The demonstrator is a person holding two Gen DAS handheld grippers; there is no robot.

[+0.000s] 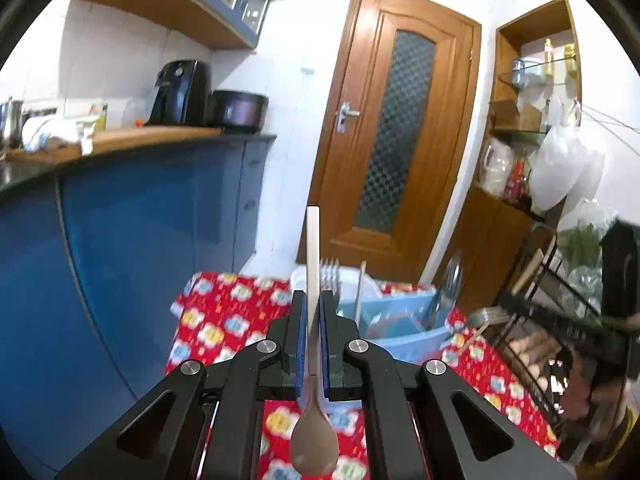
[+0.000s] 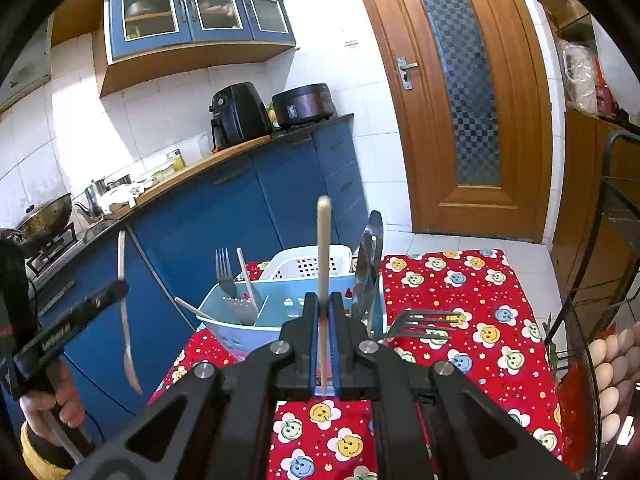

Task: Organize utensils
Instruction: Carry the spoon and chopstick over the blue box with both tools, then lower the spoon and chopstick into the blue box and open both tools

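Observation:
My left gripper point(image 1: 313, 300) is shut on a spoon point(image 1: 313, 248), its white handle pointing up and its brown bowl hanging below the jaws. In the right wrist view the left gripper point(image 2: 116, 288) holds that spoon point(image 2: 128, 344) out left of the table, level with the caddy. My right gripper point(image 2: 325, 300) is shut on a thin wooden stick point(image 2: 323, 240) that stands upright just in front of a light blue utensil caddy point(image 2: 288, 304). The caddy holds forks point(image 2: 226, 272), wooden sticks and metal utensils point(image 2: 370, 264). A dark fork point(image 2: 424, 322) lies beside the caddy on the cloth.
The table carries a red flowered cloth point(image 2: 480, 360). A white slotted basket point(image 2: 308, 264) stands behind the caddy. A black wire rack with eggs point(image 2: 608, 360) is at the right. Blue cabinets point(image 2: 224, 232) run along the left, and a wooden door point(image 2: 460, 100) is behind.

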